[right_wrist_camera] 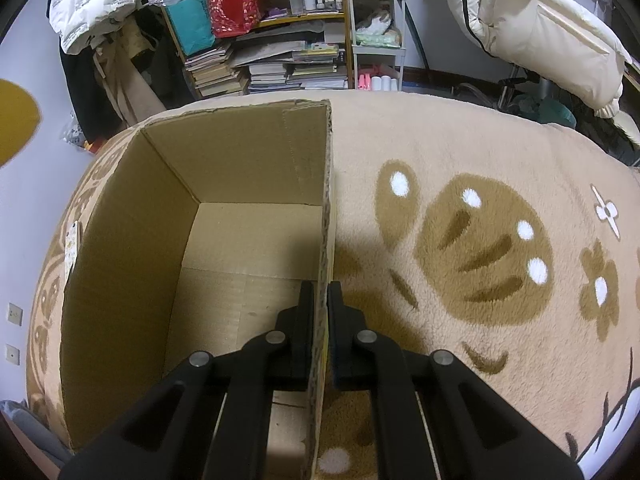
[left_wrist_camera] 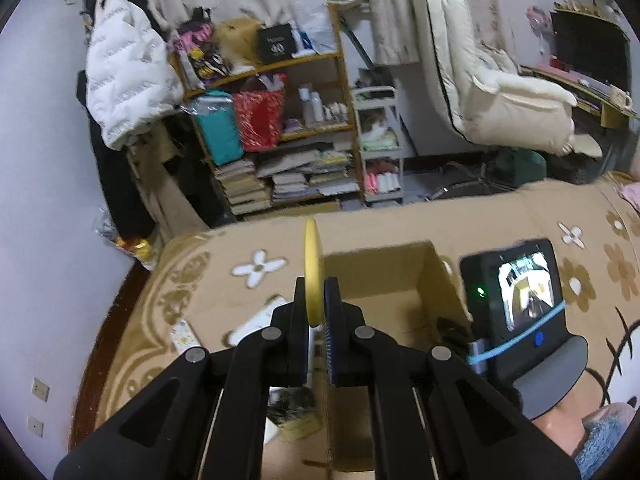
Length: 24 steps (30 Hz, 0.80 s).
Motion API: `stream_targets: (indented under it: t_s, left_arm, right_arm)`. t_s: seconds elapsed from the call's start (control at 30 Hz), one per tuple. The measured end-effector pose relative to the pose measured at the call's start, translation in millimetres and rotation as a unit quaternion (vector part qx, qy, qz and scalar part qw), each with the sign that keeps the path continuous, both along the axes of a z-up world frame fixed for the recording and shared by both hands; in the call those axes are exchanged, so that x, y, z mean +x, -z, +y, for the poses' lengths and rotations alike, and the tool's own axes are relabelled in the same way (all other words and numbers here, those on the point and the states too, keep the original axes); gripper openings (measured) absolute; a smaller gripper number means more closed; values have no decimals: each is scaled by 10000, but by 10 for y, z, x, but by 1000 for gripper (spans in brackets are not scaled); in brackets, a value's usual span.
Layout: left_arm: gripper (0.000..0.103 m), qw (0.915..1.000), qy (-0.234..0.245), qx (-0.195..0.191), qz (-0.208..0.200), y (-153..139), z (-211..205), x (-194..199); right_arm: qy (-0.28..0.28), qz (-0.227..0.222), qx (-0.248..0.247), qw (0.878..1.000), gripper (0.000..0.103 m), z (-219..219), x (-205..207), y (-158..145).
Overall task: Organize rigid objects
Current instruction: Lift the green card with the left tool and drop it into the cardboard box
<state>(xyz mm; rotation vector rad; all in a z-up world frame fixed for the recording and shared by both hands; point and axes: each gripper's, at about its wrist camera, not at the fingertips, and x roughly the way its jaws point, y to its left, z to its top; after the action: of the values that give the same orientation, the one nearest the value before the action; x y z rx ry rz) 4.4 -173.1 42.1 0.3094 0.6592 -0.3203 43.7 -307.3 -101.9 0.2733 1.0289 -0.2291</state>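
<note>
While the left hand-held gripper (left_wrist_camera: 316,300) pinches a yellow disc (left_wrist_camera: 313,268), the right hand-held gripper (right_wrist_camera: 319,300) clamps the cardboard box (right_wrist_camera: 132,240) wall.

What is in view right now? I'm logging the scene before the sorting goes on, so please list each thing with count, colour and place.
yellow disc: one, yellow, edge-on between the left jaws, above the blanket.
cardboard box: one, brown, open-topped, on the blanket; inside looks empty in the right wrist view.
blanket: one, beige with brown and white flowers, under the box.
bookshelf: one, wooden, against the far wall, holding books and bags.
white jacket: one, hanging left of the bookshelf.
left gripper: black, shut on the yellow disc.
right gripper: black, shut on the box's right wall.
</note>
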Motion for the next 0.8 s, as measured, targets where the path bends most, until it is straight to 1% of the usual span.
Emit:
stream_targets:
  t_s: [0.1,0.17,0.2,0.23,0.3,0.33,0.43,0.5,0.6,0.67,0.8]
  left_arm:
    - [6,9996,65,-68,251,150,-74,3]
    - [6,9994,18,77,335,274,-112,22]
    - [6,9992,-10,91,387,332,-124,38]
    - [6,9990,-2,22,457,372,-115,53]
    - [6,9973,59,-267,676,435,-63,88]
    - [6,9962,53,-320,803,489,-59,116]
    - [6,9956,12,-160,926,622,-99,139]
    - [6,9938,46,-205,1093,688,-93,154]
    - [6,9944,-78,-50,1051,763,-120,165]
    - [6,9945,-69,45,1040,803,-129,160]
    - [9,9942,-91,106,1063,836,-108,168]
  right_arm:
    - [6,-3,13,10000,7,-1,-5,10]
    - [15,-9,34,10000,7,-7,-17,1]
    - [18,-7,39,10000,7,-8,-20,0]
    - [16,-2,37,10000,7,-6,-21,1]
    - [19,-3,42,10000,7,-7,-22,1]
    - [22,-2,48,10000,7,-7,-22,2]
    - [32,-5,68,10000,7,-7,-28,9]
    - [30,-3,67,10000,7,-12,-27,9]
    - [31,-3,70,10000,7,-13,-25,7]
    - [34,-3,73,10000,7,-11,-26,9]
    - [12,10,115,9999,8,5,-14,26]
